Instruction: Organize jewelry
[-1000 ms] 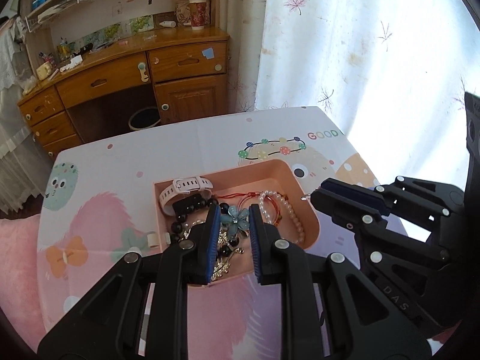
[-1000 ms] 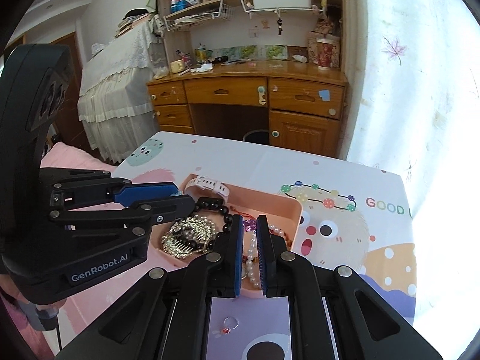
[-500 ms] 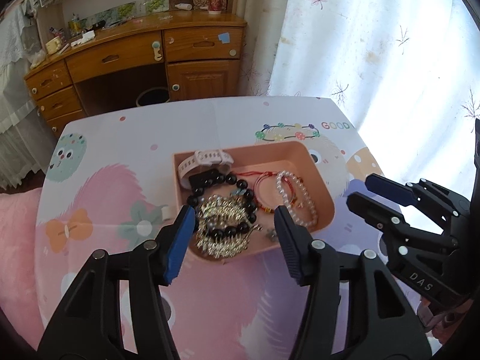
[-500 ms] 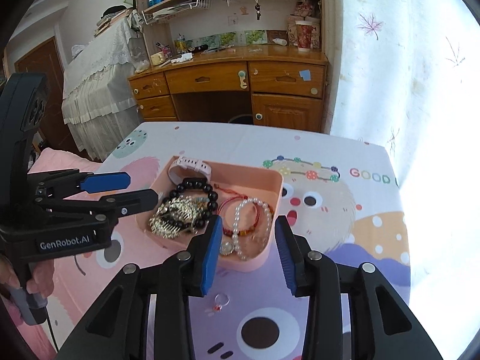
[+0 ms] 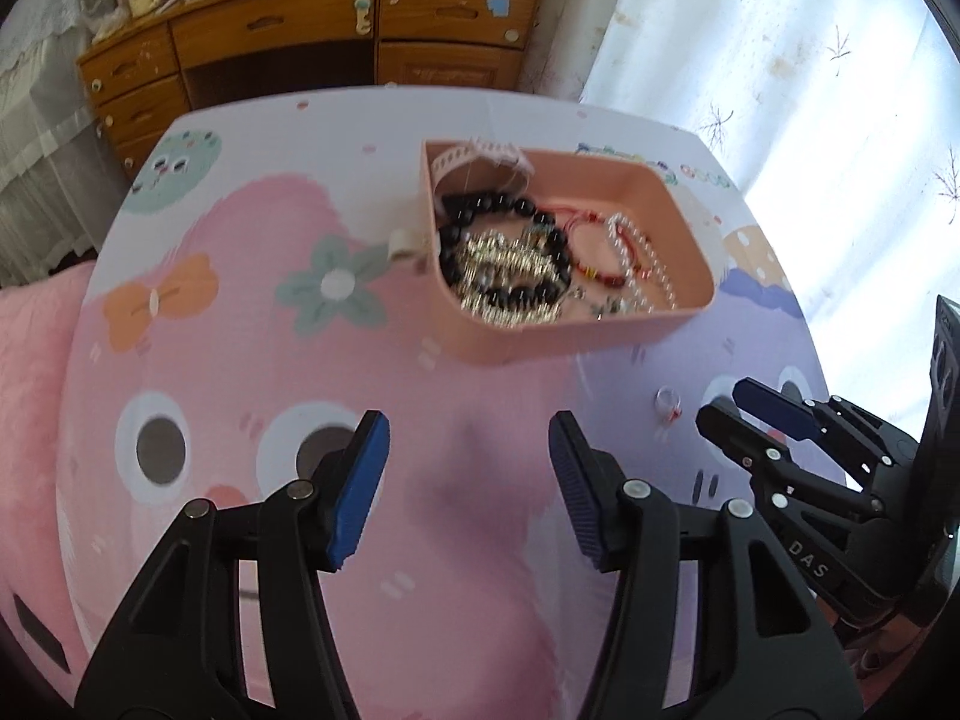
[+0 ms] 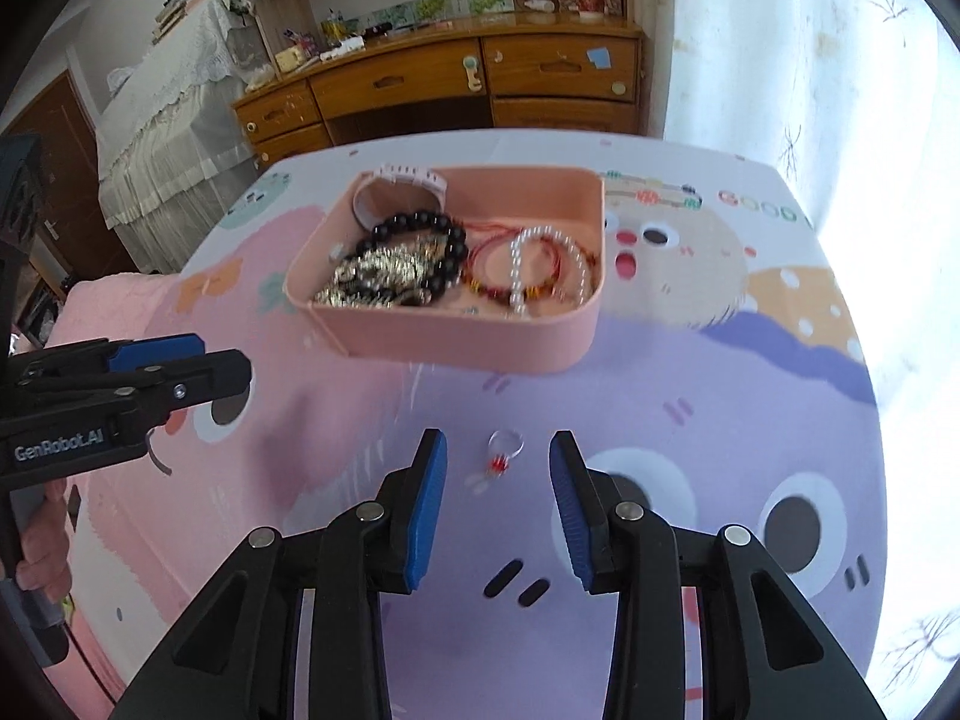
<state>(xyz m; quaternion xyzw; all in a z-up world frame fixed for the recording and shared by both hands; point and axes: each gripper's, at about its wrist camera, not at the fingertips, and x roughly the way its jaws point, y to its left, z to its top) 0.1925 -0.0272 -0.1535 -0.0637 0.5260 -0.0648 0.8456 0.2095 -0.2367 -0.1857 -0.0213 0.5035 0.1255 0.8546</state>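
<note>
A pink tray (image 5: 606,336) (image 6: 456,348) on the cartoon tablecloth holds a black bead bracelet (image 6: 444,246), a gold hair comb (image 6: 378,276), a pearl bracelet (image 6: 540,264), a red cord bracelet (image 6: 498,285) and a white watch (image 6: 402,177). A small silver ring with red beads (image 6: 503,450) (image 5: 667,402) lies on the cloth in front of the tray. My right gripper (image 6: 498,498) is open and empty, its fingers either side of the ring, just short of it. My left gripper (image 5: 468,486) is open and empty over bare cloth, well short of the tray.
A small white object (image 5: 403,243) lies on the cloth beside the tray's left wall. A wooden desk with drawers (image 6: 456,84) stands beyond the table's far edge. A bright curtained window (image 6: 810,60) is on the right. A pink cushion (image 5: 30,348) lies to the left.
Both grippers went from nearly shut over the tray to wide open, and both pulled back toward me. The ring now lies between my right fingers.
</note>
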